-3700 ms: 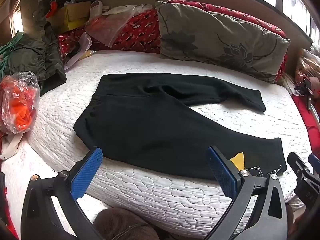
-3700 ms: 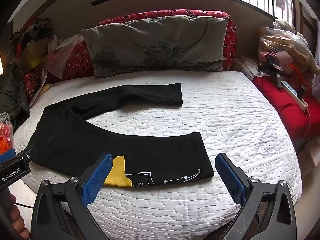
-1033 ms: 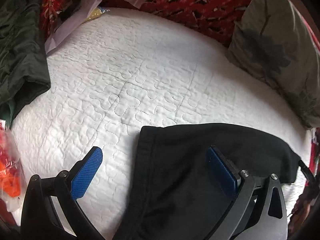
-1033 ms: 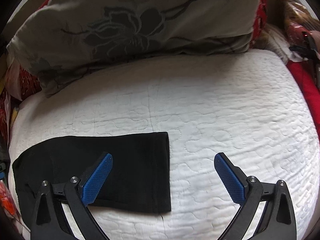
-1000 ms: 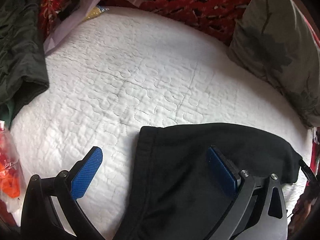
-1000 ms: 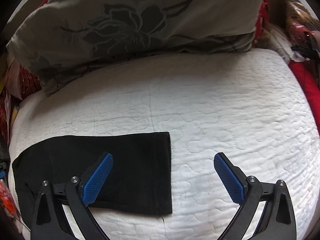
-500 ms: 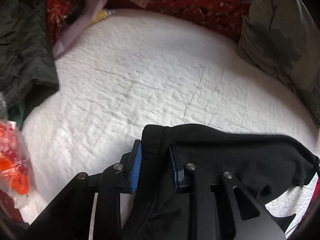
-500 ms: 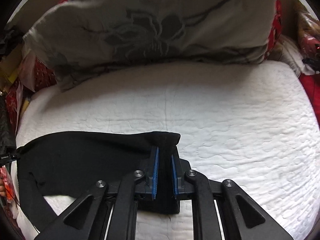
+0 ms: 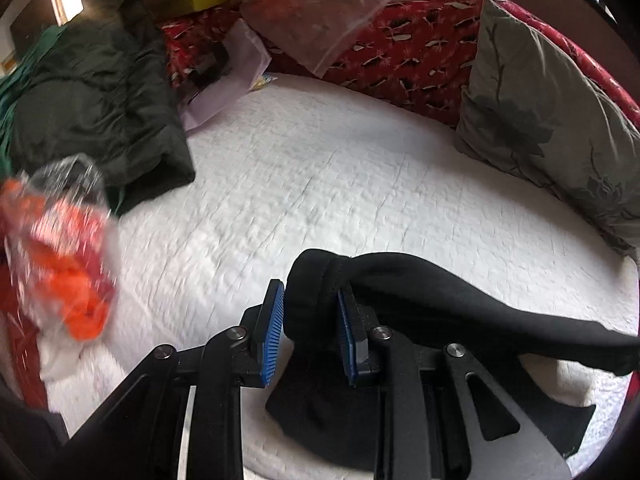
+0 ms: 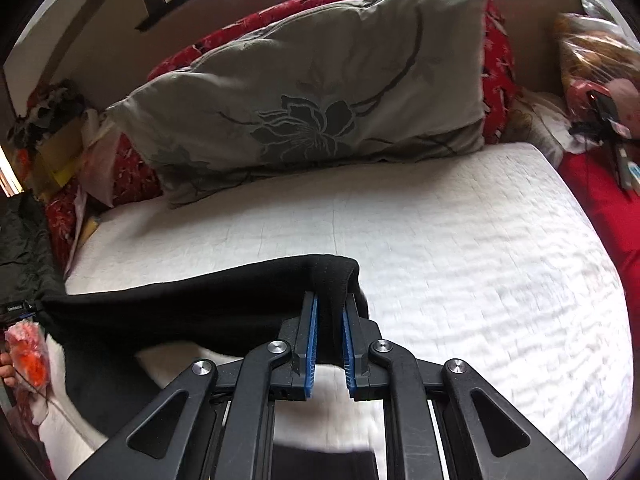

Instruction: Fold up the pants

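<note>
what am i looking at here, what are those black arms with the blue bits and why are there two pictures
No robot here: a person holds a two-finger tool in each hand, and a wide-angle camera on each looks forward along its fingers. One picture comes from each tool, hence the bent edges.

The left hand-held gripper has its blue pads closed on one end of a pair of black pants. The right hand-held gripper is shut on the other end of the pants, at the hem of a leg. The cloth hangs between them, partly raised off a white quilted mattress.

Around the bed: a grey flowered pillow against red patterned cushions, a dark green jacket, and a clear bag of orange things.
</note>
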The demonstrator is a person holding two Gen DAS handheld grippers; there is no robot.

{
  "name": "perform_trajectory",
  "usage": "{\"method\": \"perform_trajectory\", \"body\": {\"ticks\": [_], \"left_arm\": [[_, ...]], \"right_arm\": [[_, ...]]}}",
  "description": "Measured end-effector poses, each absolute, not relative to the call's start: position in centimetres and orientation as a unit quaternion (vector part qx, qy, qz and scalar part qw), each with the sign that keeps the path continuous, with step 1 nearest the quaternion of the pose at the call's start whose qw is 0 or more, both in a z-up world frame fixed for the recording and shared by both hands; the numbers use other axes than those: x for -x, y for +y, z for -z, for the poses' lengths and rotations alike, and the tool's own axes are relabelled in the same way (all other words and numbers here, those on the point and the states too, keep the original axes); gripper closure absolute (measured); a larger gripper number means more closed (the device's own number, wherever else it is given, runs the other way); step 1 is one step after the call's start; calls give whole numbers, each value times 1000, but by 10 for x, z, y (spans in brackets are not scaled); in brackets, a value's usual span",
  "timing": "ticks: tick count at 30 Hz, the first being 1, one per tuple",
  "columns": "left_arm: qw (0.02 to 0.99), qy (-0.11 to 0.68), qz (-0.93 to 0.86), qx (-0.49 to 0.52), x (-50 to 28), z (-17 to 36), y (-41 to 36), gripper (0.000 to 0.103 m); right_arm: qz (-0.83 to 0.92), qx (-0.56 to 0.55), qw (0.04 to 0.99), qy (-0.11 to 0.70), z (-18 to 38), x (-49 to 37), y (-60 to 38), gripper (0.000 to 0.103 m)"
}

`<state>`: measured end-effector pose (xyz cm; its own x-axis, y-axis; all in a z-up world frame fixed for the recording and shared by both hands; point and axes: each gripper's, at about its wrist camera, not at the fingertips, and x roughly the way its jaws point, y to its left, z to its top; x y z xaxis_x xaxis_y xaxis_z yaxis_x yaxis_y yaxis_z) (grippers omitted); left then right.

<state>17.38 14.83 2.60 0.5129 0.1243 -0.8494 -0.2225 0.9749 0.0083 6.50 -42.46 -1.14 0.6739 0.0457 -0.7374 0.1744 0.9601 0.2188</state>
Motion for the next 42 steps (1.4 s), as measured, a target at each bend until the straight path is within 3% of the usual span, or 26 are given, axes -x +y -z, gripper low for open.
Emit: {"method": "perform_trajectory", "body": {"ticks": [9,13,20,24,27,35,42], "left_arm": [[825,546,-111,90,-109,43,170,80],[807,563,-97,149,-89,61,186,79],[806,532,-79,249,-60,43,210,79],[809,521,-48,268,-55,34,198,73],[816,523,-34,241,-62,28,177,60],[798,547,-19,252,-102,39,161,59],[787,561,-23,254,-119,53,154,59]], "right_arm": [[8,-142,889,435,55,30,-407,92],[14,-113,882,458,74,56,-396,87],[39,-132,880,455,65,92,-411,67],[48,-197,875,441,53,106,-432,64],[35,-265,860,436,49,104,-438,51],[-54,-421,771,474,81,69,-400,46],[-68,-480,719,498,115,34,-362,46]]}}
